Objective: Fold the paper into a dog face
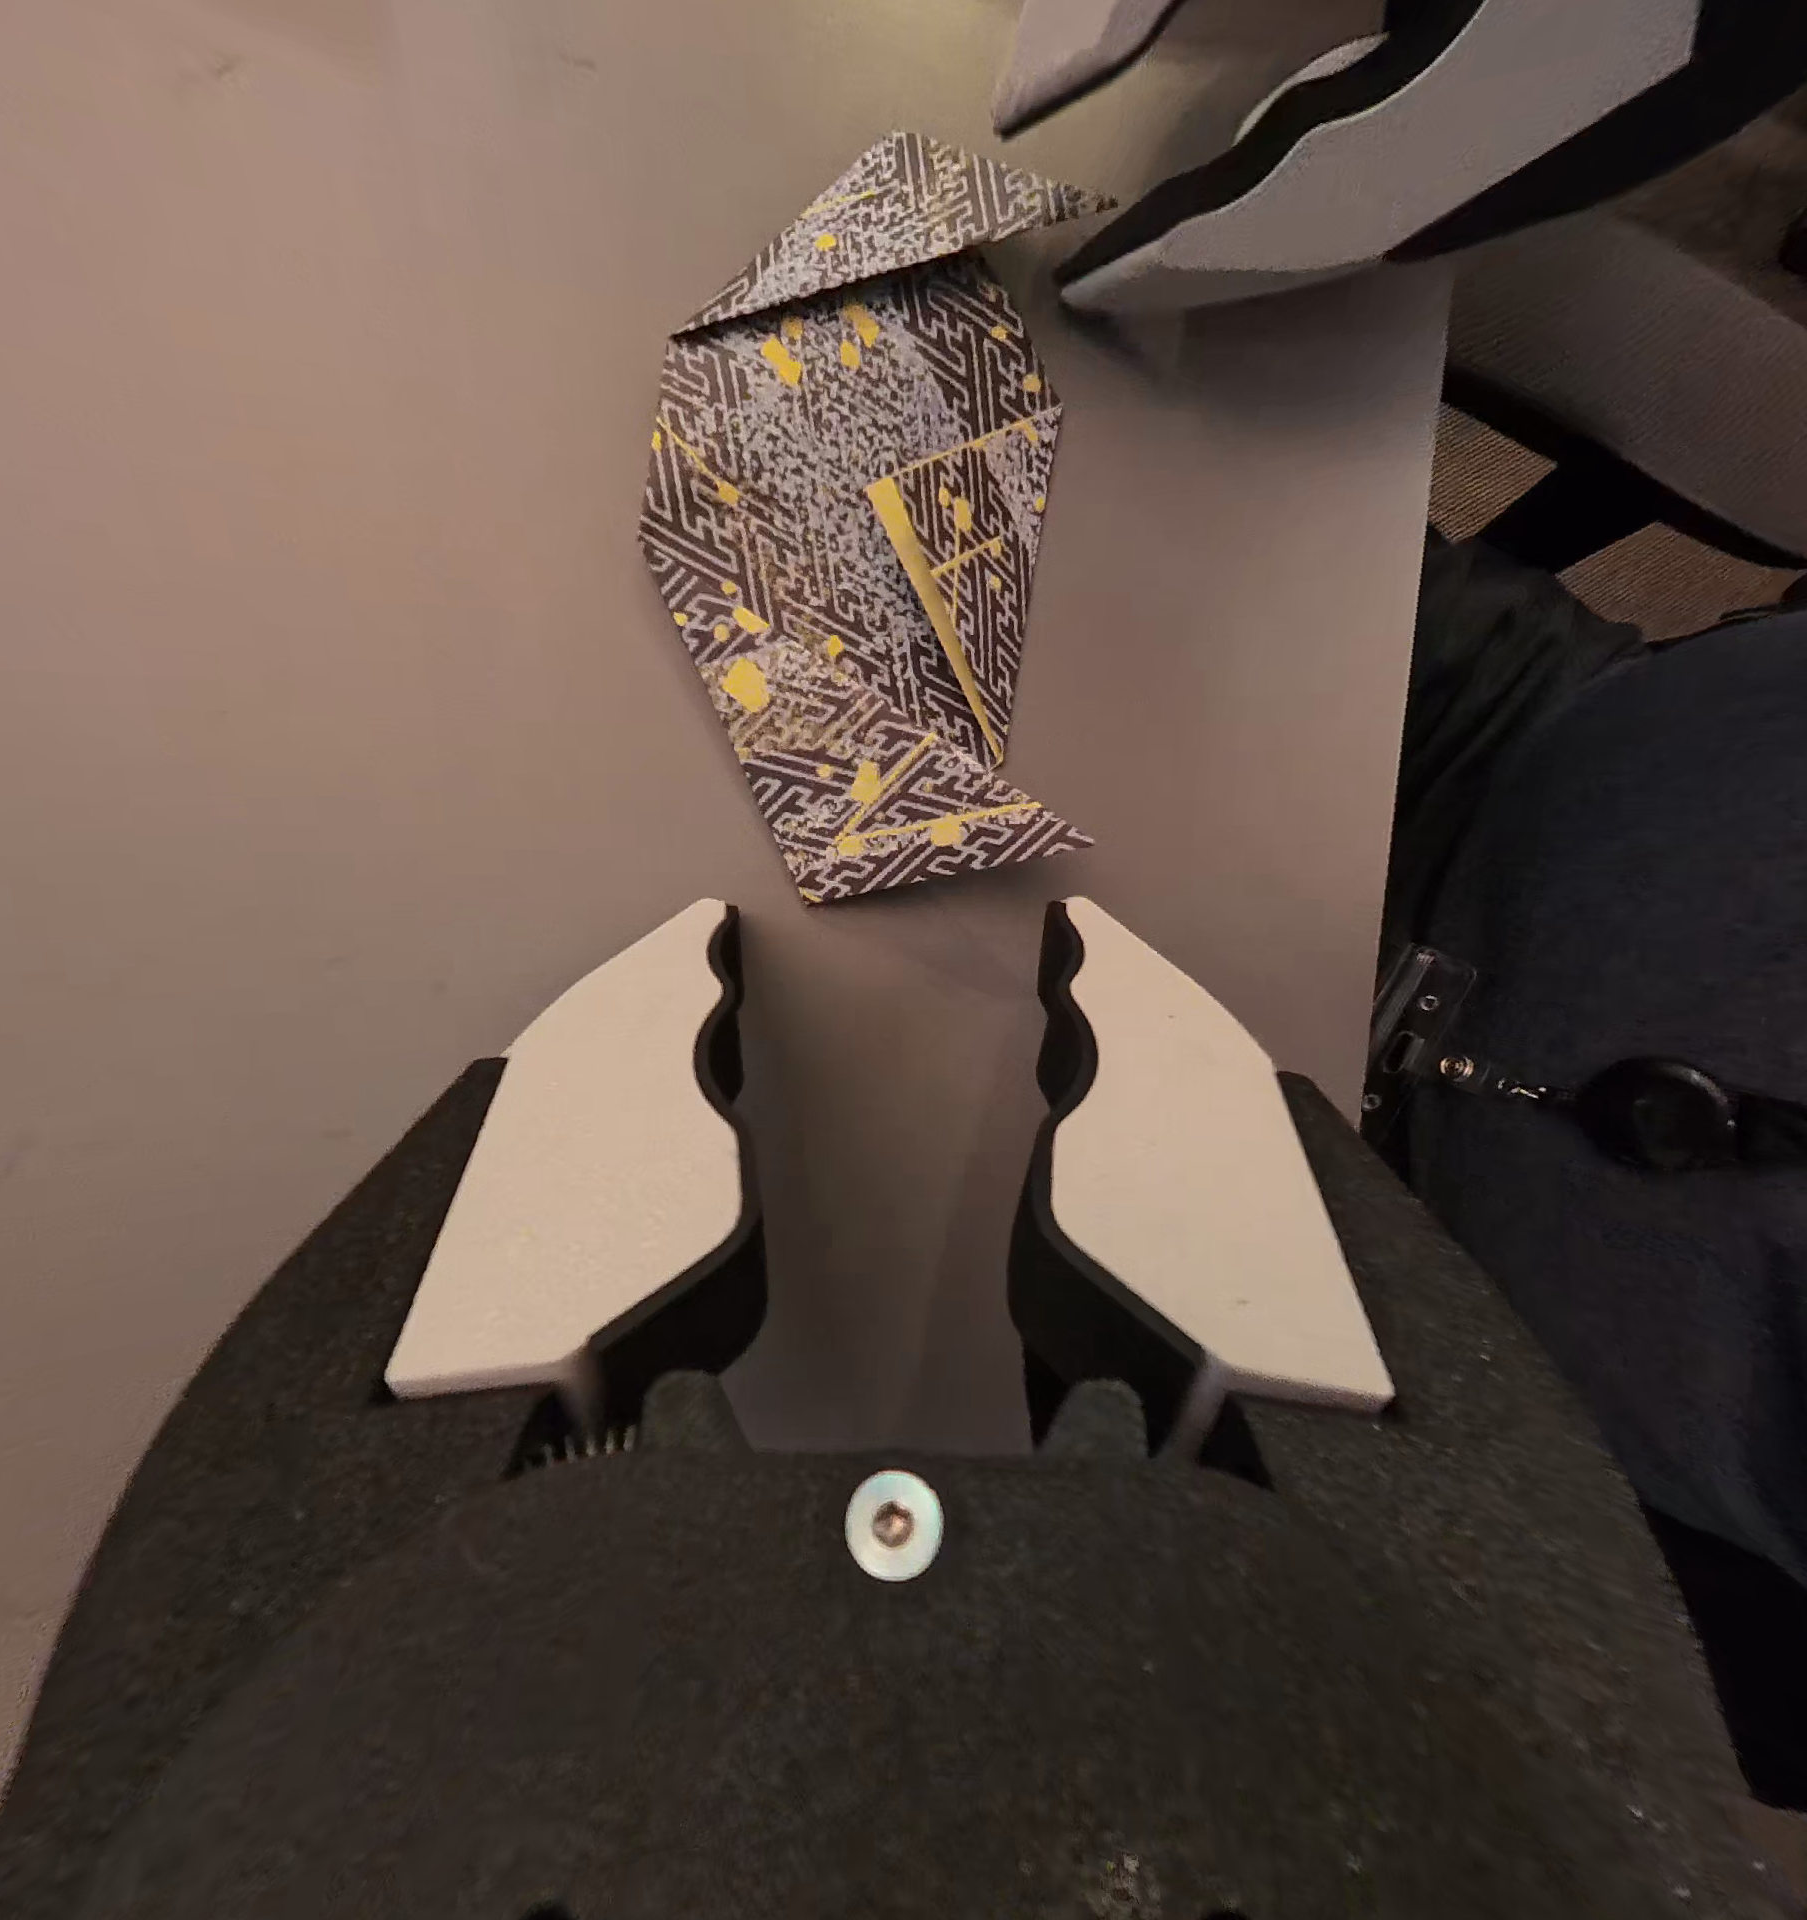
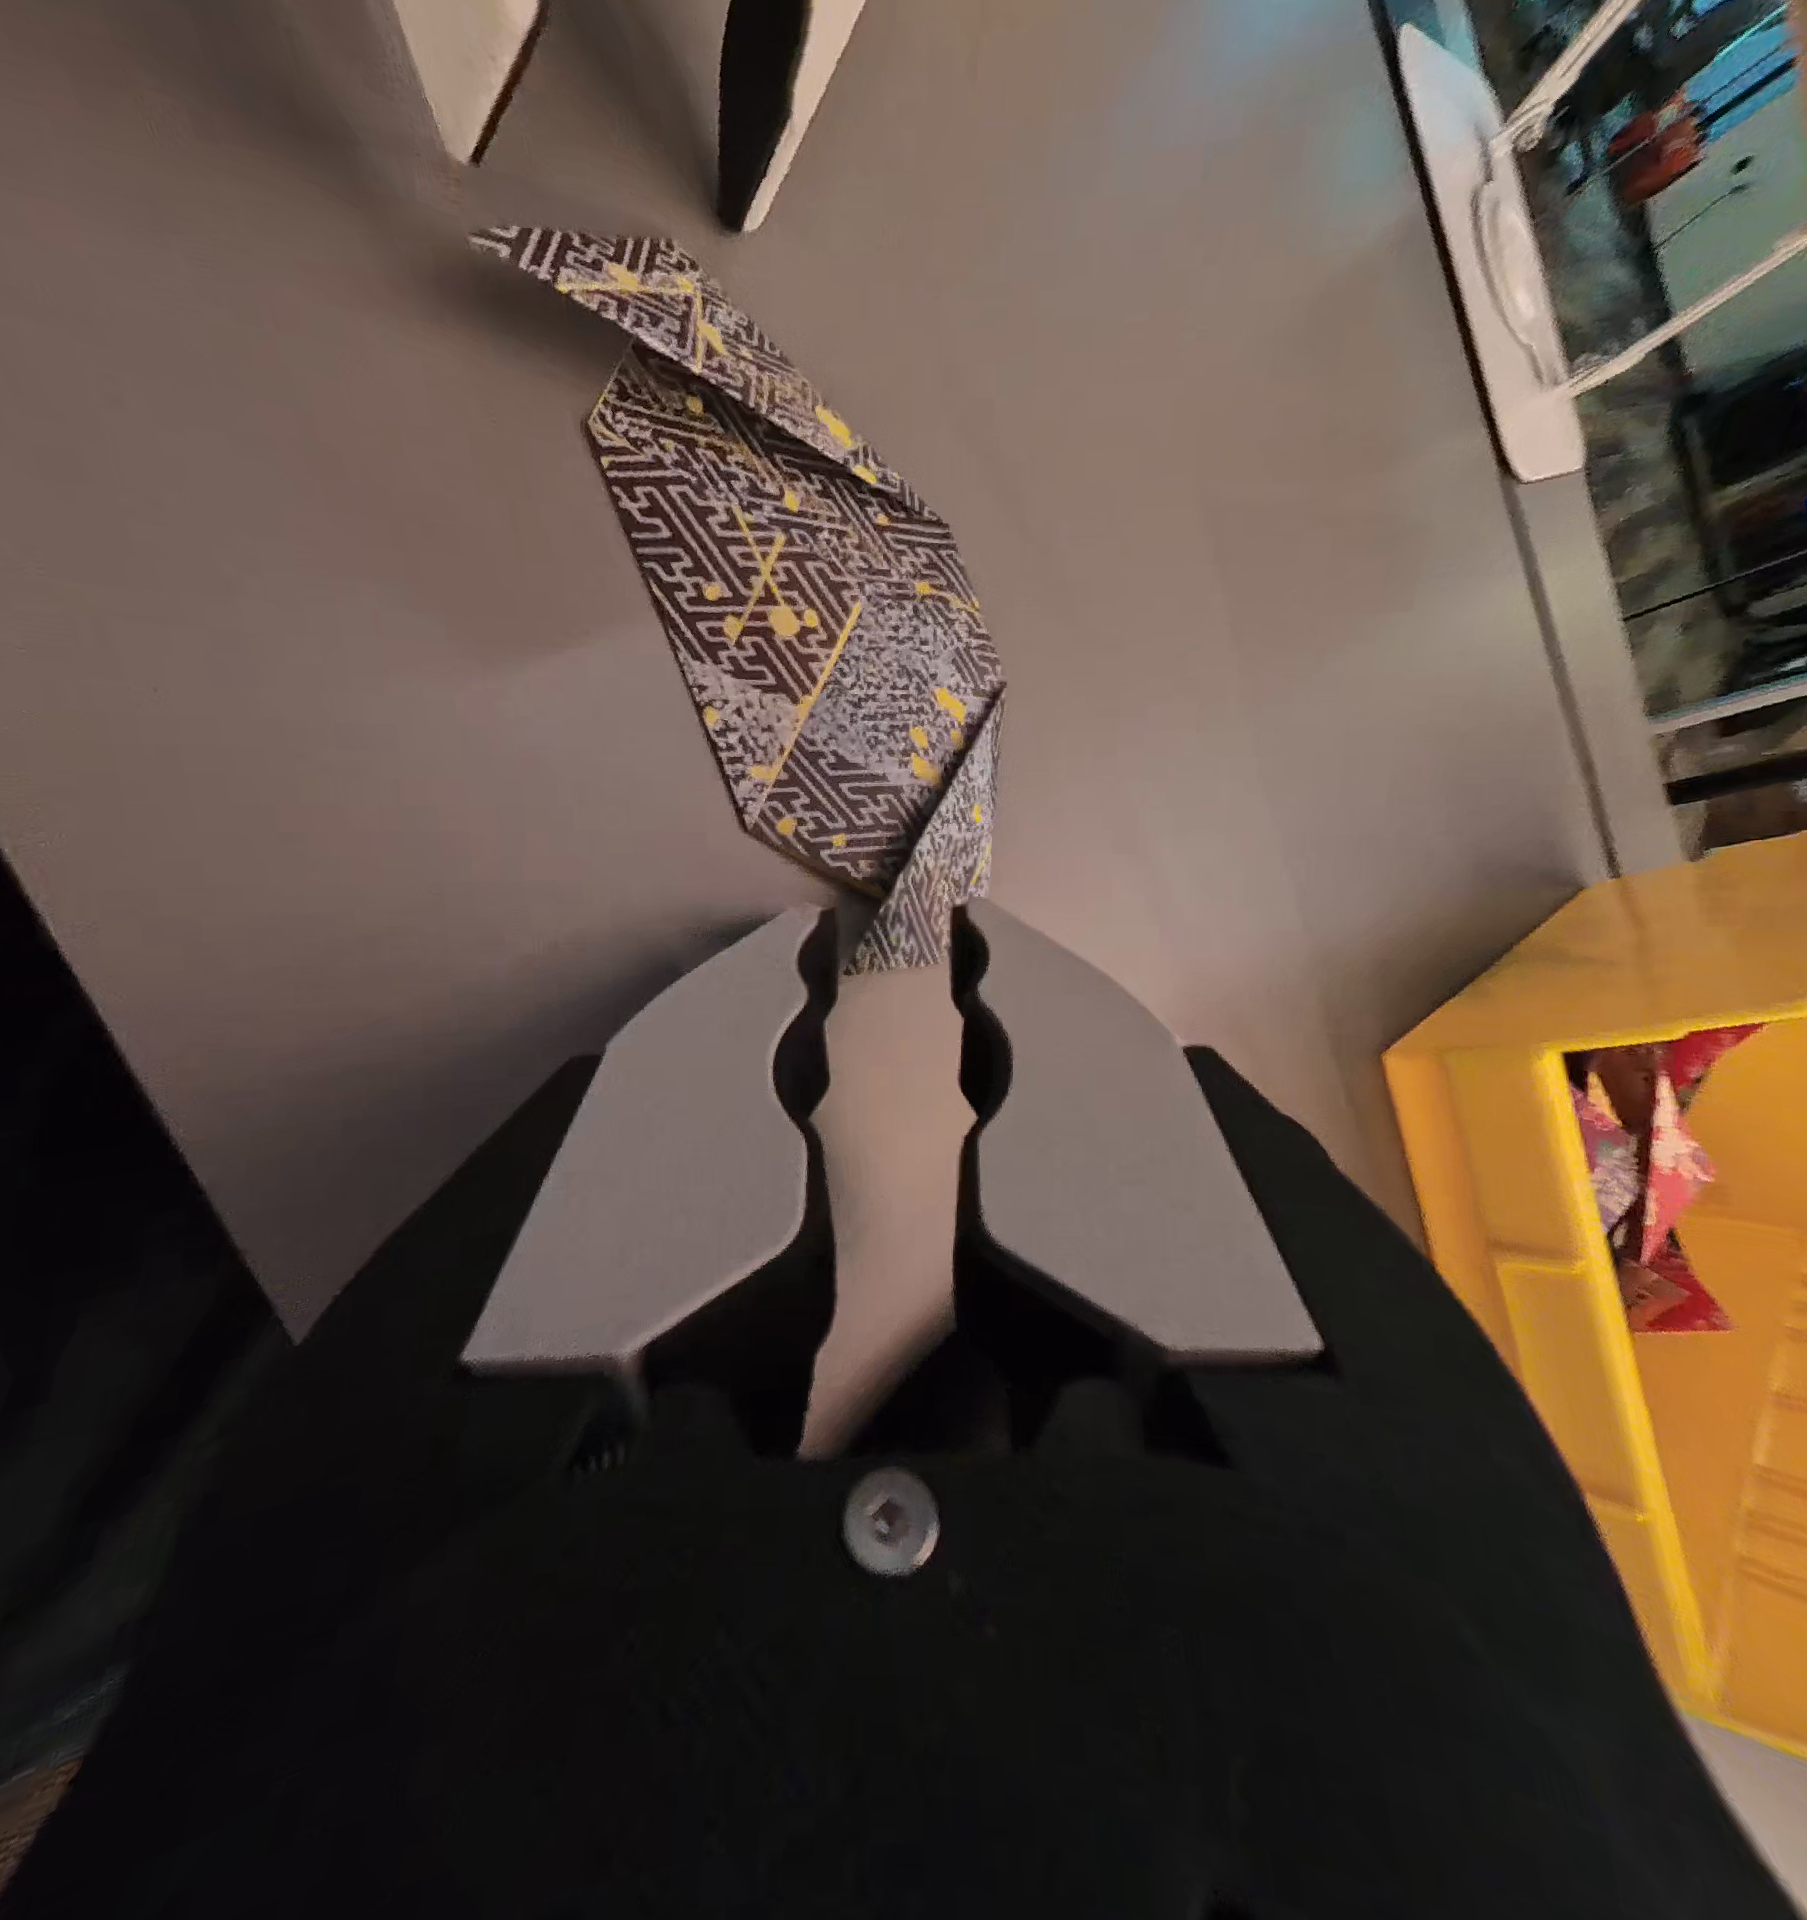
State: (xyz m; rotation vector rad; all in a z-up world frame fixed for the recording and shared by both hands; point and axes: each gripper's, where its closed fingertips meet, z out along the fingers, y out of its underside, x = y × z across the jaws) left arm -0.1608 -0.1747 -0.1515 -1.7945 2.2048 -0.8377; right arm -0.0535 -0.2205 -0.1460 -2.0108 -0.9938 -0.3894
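Note:
The folded paper (image 1: 847,520) is dark with a white maze pattern and gold specks. It lies on the grey table (image 1: 255,520), with a pointed ear flap at each end. My left gripper (image 1: 891,920) is open and empty, just short of the paper's near flap. My right gripper (image 2: 894,925) is open, partly closed in, with the tip of the other ear flap between its fingertips. That flap is raised slightly off the table. The paper (image 2: 805,623) runs away from the right gripper toward the left gripper (image 2: 618,156). The right gripper also shows in the left wrist view (image 1: 1034,203).
The table edge (image 1: 1398,727) runs close to the right of the paper. Beyond it are a person's dark clothing with a badge reel (image 1: 1668,1117) and a chair (image 1: 1657,416). A yellow bin (image 2: 1501,1039) holds coloured folded papers (image 2: 1647,1174). A white flat object (image 2: 1481,260) lies farther back. Across from one pair of fingers to the other is roughly 12 centimetres.

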